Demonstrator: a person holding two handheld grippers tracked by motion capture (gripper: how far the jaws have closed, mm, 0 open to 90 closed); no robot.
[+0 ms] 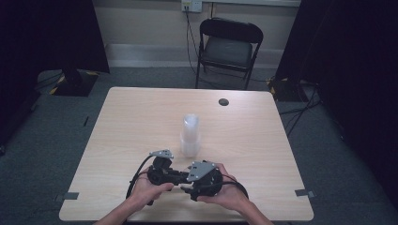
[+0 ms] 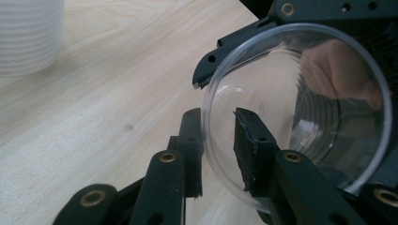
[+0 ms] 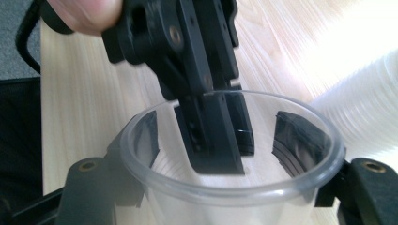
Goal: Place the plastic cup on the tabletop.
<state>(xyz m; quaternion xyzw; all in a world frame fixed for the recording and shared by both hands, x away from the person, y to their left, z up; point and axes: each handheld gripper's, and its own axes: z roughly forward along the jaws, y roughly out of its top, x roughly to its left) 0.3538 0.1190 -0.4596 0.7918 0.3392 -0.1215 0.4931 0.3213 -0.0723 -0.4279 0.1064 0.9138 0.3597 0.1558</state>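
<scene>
A clear plastic cup [image 3: 234,190] lies on its side between my two grippers, low over the front of the wooden table [image 1: 141,122]. My right gripper [image 3: 225,140] is shut on the cup, one black jaw on each side of its wall below the rim. My left gripper [image 2: 218,113] straddles the cup's [image 2: 300,93] rim, one jaw outside and the other inside. A gap shows between the inner jaw and the wall, so the left gripper is open. In the high view both hands hold the left gripper [image 1: 174,177] and right gripper [image 1: 193,186] close together.
A tall stack of clear cups [image 1: 190,136] stands at the middle of the table, just beyond the grippers. A small dark disc [image 1: 223,101] lies near the far edge. A black folding chair [image 1: 228,47] stands behind the table.
</scene>
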